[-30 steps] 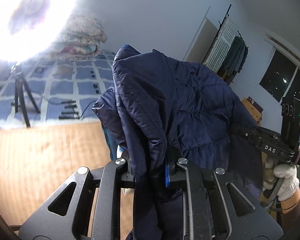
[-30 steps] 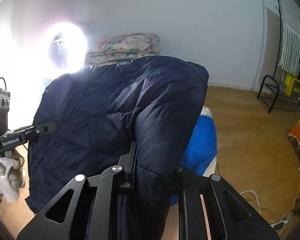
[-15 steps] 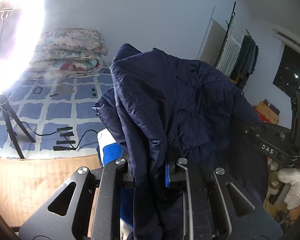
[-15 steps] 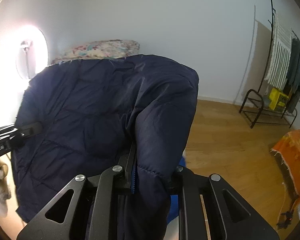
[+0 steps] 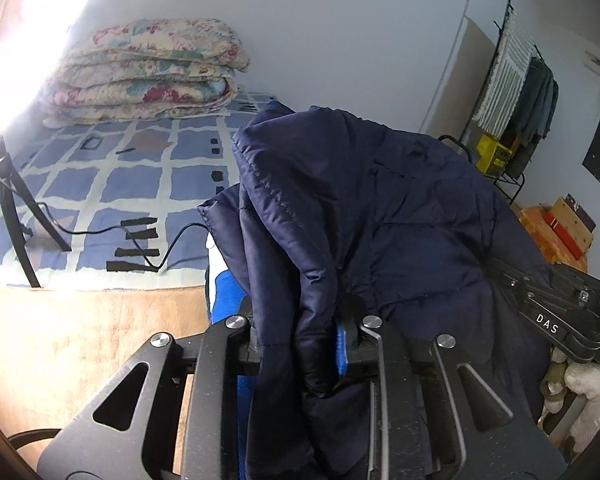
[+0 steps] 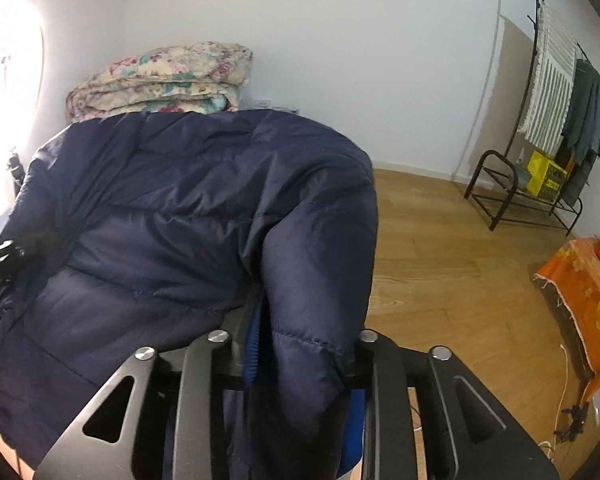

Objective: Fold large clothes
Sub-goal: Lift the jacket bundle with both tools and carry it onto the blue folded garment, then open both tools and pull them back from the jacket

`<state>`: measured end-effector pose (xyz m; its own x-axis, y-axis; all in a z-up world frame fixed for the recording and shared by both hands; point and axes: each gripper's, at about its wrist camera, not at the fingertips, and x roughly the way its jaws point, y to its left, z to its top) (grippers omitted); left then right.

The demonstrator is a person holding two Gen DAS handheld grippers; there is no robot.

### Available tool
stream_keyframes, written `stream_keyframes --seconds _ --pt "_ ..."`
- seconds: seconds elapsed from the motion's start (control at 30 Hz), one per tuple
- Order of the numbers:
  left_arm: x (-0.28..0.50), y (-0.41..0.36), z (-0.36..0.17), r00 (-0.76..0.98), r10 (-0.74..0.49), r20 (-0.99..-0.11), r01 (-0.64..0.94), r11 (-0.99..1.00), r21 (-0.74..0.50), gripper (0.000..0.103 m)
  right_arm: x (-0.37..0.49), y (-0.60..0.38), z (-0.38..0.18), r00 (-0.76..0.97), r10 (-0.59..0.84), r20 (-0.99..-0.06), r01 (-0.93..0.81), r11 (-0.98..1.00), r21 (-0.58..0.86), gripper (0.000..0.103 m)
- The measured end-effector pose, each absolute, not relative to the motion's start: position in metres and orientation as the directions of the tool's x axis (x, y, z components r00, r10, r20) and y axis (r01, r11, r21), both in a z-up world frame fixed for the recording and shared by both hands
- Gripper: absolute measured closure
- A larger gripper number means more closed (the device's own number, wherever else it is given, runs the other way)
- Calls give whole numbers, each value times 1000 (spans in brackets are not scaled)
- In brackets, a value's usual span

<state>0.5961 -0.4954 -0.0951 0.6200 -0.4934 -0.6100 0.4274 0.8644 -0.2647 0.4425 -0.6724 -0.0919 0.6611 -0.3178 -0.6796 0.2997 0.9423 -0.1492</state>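
Note:
A dark navy quilted puffer jacket (image 5: 380, 208) with a bright blue lining hangs in the air between both grippers. My left gripper (image 5: 300, 344) is shut on one bunched edge of it. My right gripper (image 6: 300, 356) is shut on another edge of the same jacket (image 6: 172, 220). The right gripper's body also shows at the right of the left wrist view (image 5: 548, 320), and the left gripper's body at the left edge of the right wrist view (image 6: 0, 256). The jacket hides most of the fingers.
A bed with a blue checked cover (image 5: 112, 184) and a stack of folded floral quilts (image 5: 148, 68) lies behind. A tripod (image 5: 12, 208) and cable stand at the left. A clothes rack (image 6: 556, 120), orange cloth (image 6: 584, 292) and wooden floor (image 6: 440, 260) are at the right.
Both views have tilted down and turned, so the bright lamp has slid out to the left edge and the quilts and bed show more. The jacket stays clamped in both grippers.

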Motion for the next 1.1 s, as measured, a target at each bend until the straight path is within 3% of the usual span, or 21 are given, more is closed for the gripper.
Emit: stream_keyframes --seconds 0.17,0.2,0.23,0.3,0.4,0.77,1.1 --pt "595 -491 -97 639 -458 -618 385 886 -259 59 445 -667 -87 624 -415 -662 346 906 -242 60" --pt "595 -491 -97 643 -451 -619 380 889 -253 51 445 -667 -85 615 -446 -651 364 892 -267 49" --pt "595 -490 -97 648 -437 -623 373 896 -240 36 445 -666 -83 605 -482 -634 386 874 -295 38" --pt "596 -488 -99 648 -420 -635 359 904 -231 23 440 -664 -78 593 -546 -592 423 837 -348 25" --pt "596 -482 -99 634 -438 -637 350 897 -269 23 434 -665 -72 607 -516 -605 415 855 -312 24" --pt "567 -468 -80 639 -429 -638 376 898 -228 23 414 -648 -56 615 -489 -618 384 871 -307 24" --pt "503 -425 -28 673 -456 -582 417 884 -210 23 372 -623 -8 664 -434 -609 394 895 -207 24"
